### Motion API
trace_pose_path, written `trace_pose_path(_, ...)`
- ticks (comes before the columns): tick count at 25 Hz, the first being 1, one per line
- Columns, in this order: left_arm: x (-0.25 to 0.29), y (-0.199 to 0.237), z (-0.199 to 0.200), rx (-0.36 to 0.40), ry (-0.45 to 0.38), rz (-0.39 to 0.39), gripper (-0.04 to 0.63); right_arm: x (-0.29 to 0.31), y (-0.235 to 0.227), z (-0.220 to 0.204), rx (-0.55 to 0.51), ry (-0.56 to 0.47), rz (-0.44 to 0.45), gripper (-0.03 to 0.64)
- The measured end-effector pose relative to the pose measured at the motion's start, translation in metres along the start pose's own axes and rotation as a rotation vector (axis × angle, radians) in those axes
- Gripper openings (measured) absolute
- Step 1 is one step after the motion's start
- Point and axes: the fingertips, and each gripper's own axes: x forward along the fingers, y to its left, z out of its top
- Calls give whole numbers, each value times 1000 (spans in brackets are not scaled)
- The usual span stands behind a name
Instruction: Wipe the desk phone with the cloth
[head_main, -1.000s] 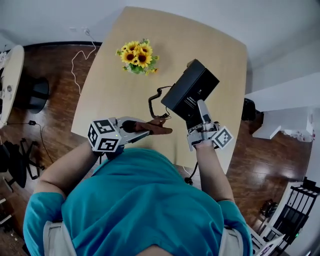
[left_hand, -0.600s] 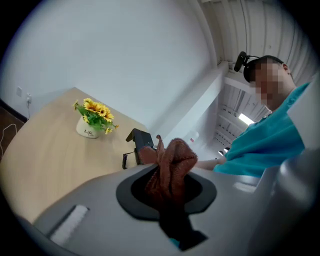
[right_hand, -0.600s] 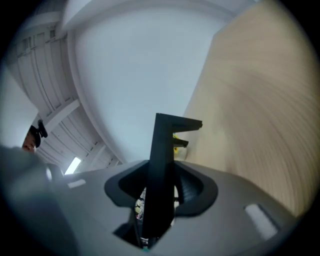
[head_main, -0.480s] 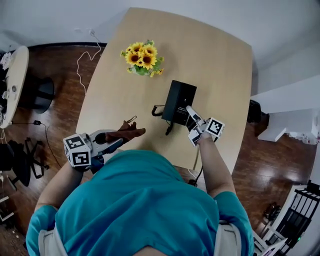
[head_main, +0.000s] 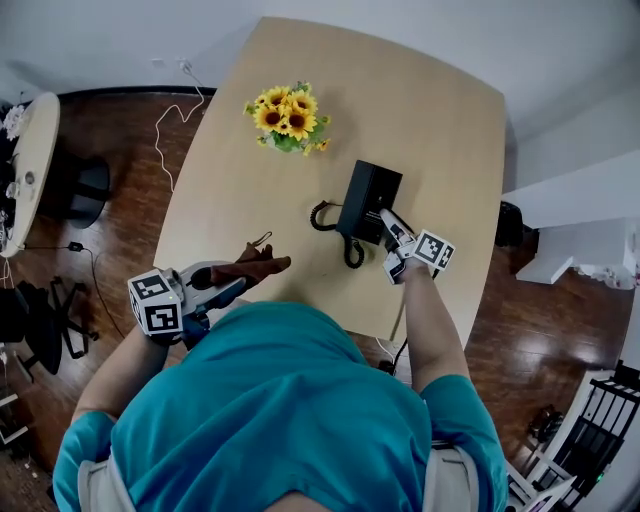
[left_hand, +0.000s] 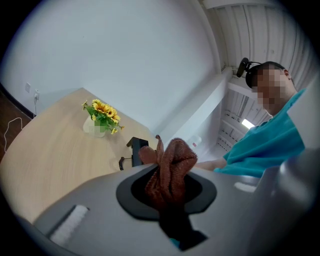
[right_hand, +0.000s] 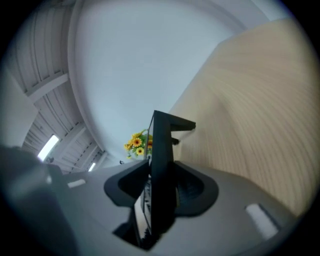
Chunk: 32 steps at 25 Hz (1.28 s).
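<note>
The black desk phone (head_main: 368, 198) stands at the middle of the light wooden table (head_main: 420, 110), its coiled cord (head_main: 340, 232) trailing toward me. My right gripper (head_main: 388, 218) is shut on the phone's near edge. In the right gripper view the phone (right_hand: 161, 145) shows edge-on between the jaws. I cannot tell whether its base rests on the tabletop. The brown cloth (head_main: 257, 265) is bunched in my left gripper (head_main: 238, 283), which is shut on it at the table's near left edge, well apart from the phone. The cloth (left_hand: 170, 162) sticks up between the jaws in the left gripper view.
A vase of sunflowers (head_main: 288, 118) stands on the table beyond and left of the phone. A white cable (head_main: 170, 110) lies on the dark wood floor at the left. Another round table (head_main: 28, 160) is at the far left.
The phone, held up close and tilted a second ago, has come down to the table with my right gripper. My left gripper drew back to the left with the cloth.
</note>
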Motion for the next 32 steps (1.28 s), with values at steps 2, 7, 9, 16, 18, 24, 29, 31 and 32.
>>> trace_pose_path(2, 1, -2, 0, 0, 2, -6, 69, -3, -8, -2, -59, 20, -68, 160)
trace_pose_path(7, 14, -7, -4, 2, 18, -23, 69, -13, -20, -3, -203, 63, -205, 181)
trace_pose_path(9, 22, -9, -5, 6, 28, -34, 69, -21, -21, 4, -292, 40, -269, 181)
trace_pose_path(16, 47, -25, -1, 2, -12, -26, 69, -92, 46, 27, -163, -181, -32, 84)
trace_pose_path(18, 51, -32, -4, -7, -34, -11, 69, -108, 66, 23, -180, -155, 61, 46)
trace_pose_path(24, 59, -58, -25, -53, -109, 5, 69, -141, 108, 20, -264, -74, 239, 0)
trace_pose_path(29, 26, -67, -20, -27, -173, -26, 69, -167, 145, -19, -282, -56, 259, 0)
trace_pose_path(31, 7, -69, -20, 3, -180, -60, 69, -178, 159, -40, -264, -82, 241, 0)
trace_pose_path(32, -4, -69, -23, 14, -176, -80, 69, -183, 165, -53, -247, -102, 225, 0)
